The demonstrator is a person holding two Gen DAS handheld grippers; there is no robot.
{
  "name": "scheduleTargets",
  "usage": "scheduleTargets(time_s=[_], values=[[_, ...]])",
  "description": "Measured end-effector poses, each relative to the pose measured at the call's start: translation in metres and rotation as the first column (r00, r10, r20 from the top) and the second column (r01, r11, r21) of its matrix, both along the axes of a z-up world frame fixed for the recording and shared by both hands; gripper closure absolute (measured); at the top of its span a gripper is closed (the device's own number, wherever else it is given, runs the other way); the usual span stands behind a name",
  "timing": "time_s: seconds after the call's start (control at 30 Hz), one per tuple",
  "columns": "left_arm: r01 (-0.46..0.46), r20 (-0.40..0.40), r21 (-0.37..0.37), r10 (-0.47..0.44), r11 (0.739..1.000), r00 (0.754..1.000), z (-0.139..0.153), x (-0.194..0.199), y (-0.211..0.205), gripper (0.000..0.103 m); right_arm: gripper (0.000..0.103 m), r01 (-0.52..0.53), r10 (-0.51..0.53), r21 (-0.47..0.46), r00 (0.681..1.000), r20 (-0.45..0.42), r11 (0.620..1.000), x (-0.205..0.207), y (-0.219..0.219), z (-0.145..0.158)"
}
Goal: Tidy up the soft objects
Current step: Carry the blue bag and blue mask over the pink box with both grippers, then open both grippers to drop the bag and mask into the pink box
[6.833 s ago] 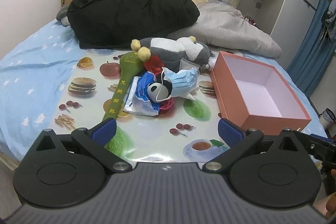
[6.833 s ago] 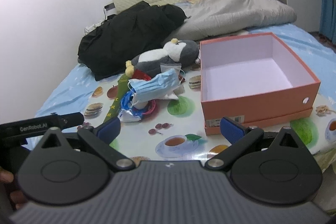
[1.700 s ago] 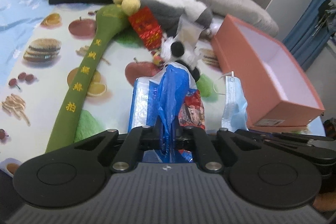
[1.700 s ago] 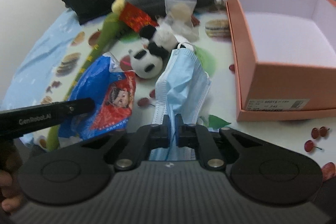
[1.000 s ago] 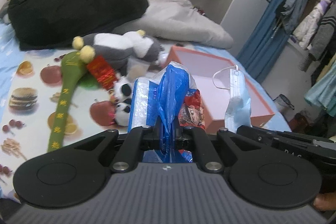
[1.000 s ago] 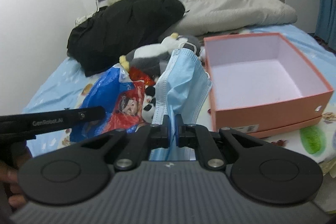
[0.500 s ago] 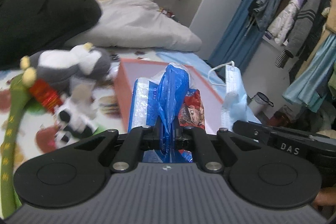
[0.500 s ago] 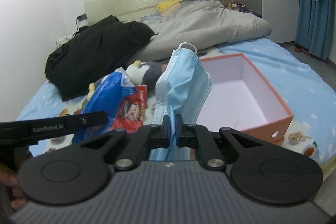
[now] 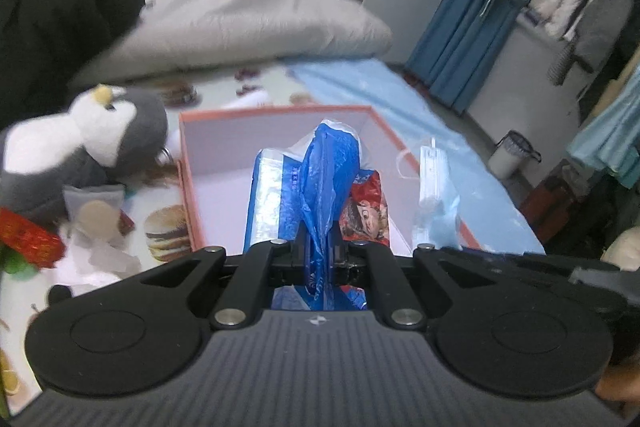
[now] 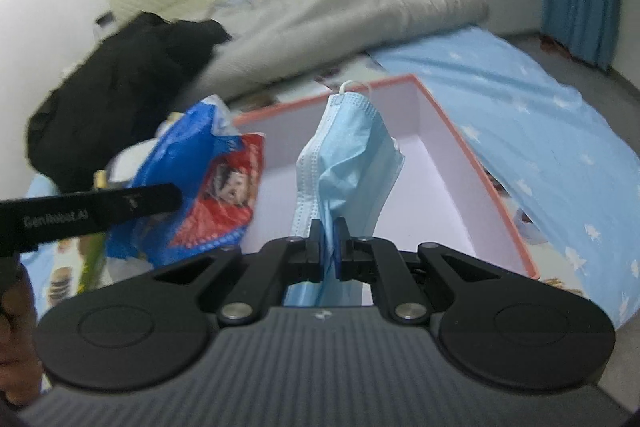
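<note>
My left gripper (image 9: 318,259) is shut on a blue plastic bag (image 9: 320,187) with a red picture and holds it above the open orange box (image 9: 188,163). My right gripper (image 10: 329,247) is shut on a light blue face mask (image 10: 344,163) and holds it over the same box (image 10: 492,187). The bag also shows in the right wrist view (image 10: 208,179), and the mask in the left wrist view (image 9: 432,203). A grey and white penguin plush (image 9: 80,143) lies left of the box on the printed mat.
A red packet (image 9: 28,239) and a small clear pouch (image 9: 94,211) lie on the mat left of the box. A black coat (image 9: 52,35) and a grey duvet (image 9: 248,7) are heaped behind. A bin (image 9: 512,155) stands on the floor at right.
Both grippers have moved forward and lower, and now hold the bag and the mask over the orange box. Both stay shut on their loads.
</note>
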State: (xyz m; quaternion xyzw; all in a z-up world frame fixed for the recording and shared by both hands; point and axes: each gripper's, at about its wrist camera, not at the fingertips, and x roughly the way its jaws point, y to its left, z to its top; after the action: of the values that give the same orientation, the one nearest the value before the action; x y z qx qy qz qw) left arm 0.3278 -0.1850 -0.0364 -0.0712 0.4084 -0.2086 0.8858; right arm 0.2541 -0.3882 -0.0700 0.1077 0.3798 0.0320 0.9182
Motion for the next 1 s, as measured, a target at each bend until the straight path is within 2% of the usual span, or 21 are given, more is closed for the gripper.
scheduleTargets(time_s=[0.27,0.47,0.53,0.57,0.63,0.67,0.7,0.77,1.0], values=[[0.043,-0.112,0.086,-0.033,0.995,0.993,-0.045,0.055,-0.036,0.094,0.093,0.034,-0.031,0.018,0.99,-0.135,0.999,0.043,-0.026,-0.049],[0.04,-0.133,0.126,-0.023,0.991,0.991,-0.065,0.064,-0.034,0.094,0.092,0.038,-0.034,0.024,0.987,-0.154,0.999,0.055,-0.034,-0.058],[0.034,-0.129,0.128,-0.017,0.991,0.991,-0.063,0.063,-0.032,0.092,0.092,0.043,-0.038,0.029,0.987,-0.155,0.999,0.055,-0.034,-0.057],[0.034,-0.133,0.131,-0.017,0.991,0.991,-0.062,0.063,-0.032,0.088,0.09,0.038,-0.033,0.035,0.988,-0.154,0.999,0.055,-0.034,-0.057],[0.038,-0.126,0.128,-0.022,0.991,0.992,-0.055,0.056,-0.031,0.087,0.077,0.038,-0.032,0.04,0.988,-0.15,0.998,0.053,-0.034,-0.054],[0.035,-0.117,0.13,-0.02,0.991,0.993,-0.053,0.054,-0.029,0.087,0.065,0.04,-0.033,0.042,0.989,-0.143,0.998,0.051,-0.034,-0.052],[0.033,-0.111,0.127,-0.018,0.991,0.994,-0.05,0.051,-0.028,0.085,0.059,0.038,-0.032,0.043,0.991,-0.133,0.998,0.047,-0.033,-0.05],[0.03,-0.094,0.107,-0.02,0.994,0.995,-0.041,0.042,-0.023,0.076,0.061,0.028,-0.024,0.036,0.993,-0.118,0.999,0.043,-0.029,-0.045],[0.054,0.001,0.093,-0.054,0.994,0.999,-0.014,-0.002,-0.003,0.074,0.061,0.003,-0.003,0.016,0.999,-0.035,1.0,0.015,-0.015,-0.021]])
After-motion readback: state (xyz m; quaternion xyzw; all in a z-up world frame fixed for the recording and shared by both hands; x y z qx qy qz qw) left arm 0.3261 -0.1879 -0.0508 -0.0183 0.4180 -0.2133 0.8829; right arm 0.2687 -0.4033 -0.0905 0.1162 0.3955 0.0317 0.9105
